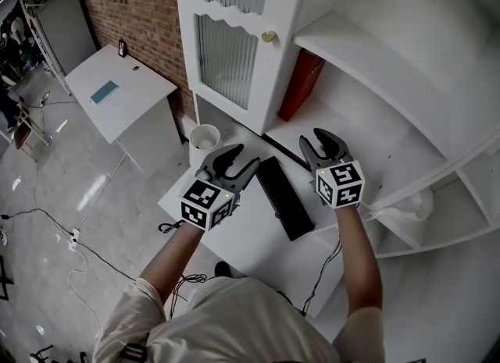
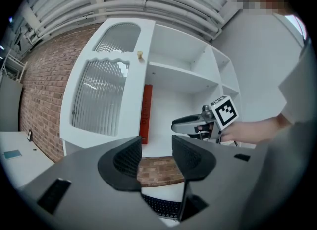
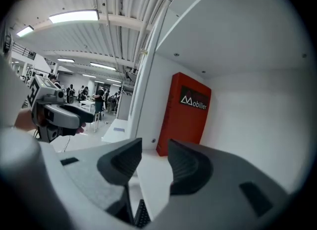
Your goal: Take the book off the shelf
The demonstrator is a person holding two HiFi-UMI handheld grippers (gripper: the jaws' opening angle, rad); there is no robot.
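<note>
My left tongs (image 1: 243,158) and right tongs (image 1: 316,140) both stand with jaws apart, nothing between them. The tall red book with white lettering (image 1: 301,83) stands upright on the white cabinet shelf (image 1: 337,144), at 12 o'clock from the right tongs and untouched. A flat black keyboard (image 1: 286,199) lies at 7 o'clock.

book (image 3: 185,113) — glossy red cover | cabinet door (image 1: 226,57) — ribbed glass | wall (image 1: 133,2) rough brick | shelf (image 1: 367,49) smooth white paint
</note>
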